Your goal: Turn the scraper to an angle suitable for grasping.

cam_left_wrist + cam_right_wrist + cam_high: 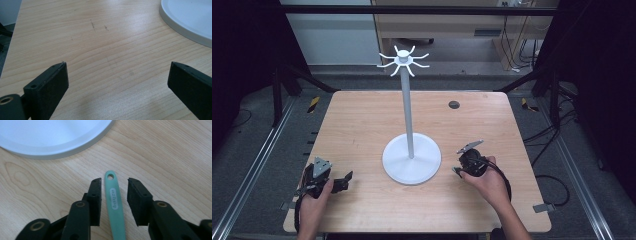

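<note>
Teal handle (115,207) sits between right hand-held gripper (114,185) jaws, not clamped; left hand-held gripper (117,75) wide, empty; stand (411,159) hooks bare.

Light wooden table (362,130) with dark round grommet (454,105) near far edge; grey floor (257,165) with rails around; pale cabinet (447,25), possibly a desk, behind.
</note>
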Tool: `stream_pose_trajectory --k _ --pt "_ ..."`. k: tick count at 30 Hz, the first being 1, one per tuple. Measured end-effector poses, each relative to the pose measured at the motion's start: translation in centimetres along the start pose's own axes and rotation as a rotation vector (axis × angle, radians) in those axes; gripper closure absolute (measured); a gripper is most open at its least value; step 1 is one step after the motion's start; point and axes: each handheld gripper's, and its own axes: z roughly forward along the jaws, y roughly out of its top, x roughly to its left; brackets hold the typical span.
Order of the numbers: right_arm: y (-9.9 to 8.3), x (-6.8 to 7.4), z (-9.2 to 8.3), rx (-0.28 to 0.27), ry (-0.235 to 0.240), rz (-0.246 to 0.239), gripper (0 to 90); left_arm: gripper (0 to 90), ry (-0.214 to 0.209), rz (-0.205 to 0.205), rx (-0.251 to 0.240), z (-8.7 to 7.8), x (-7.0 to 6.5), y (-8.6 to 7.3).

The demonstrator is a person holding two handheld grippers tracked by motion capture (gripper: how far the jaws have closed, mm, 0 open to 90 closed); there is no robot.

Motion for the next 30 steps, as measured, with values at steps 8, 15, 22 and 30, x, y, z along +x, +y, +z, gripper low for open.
stream_pose_trajectory --k 8,15,22,30 --pt "0.9 0.2 0.5 0.105 -0.005 -0.055 62.7 2.2 0.014 -0.022 -0.021 -0.2 0.3 0.0" --pt "1.4 0.3 1.1 0.157 0.0 -0.073 65.0 2.4 0.005 -0.019 -0.022 -0.2 0.3 0.0" --pt "1.3 0.2 1.4 0.181 0.005 -0.067 67.6 2.5 -0.002 -0.01 -0.017 -0.1 0.1 0.0" --pt "1.2 -0.1 1.6 0.201 0.01 -0.068 69.7 2.7 -0.004 -0.001 -0.014 -0.1 0.1 0.0"
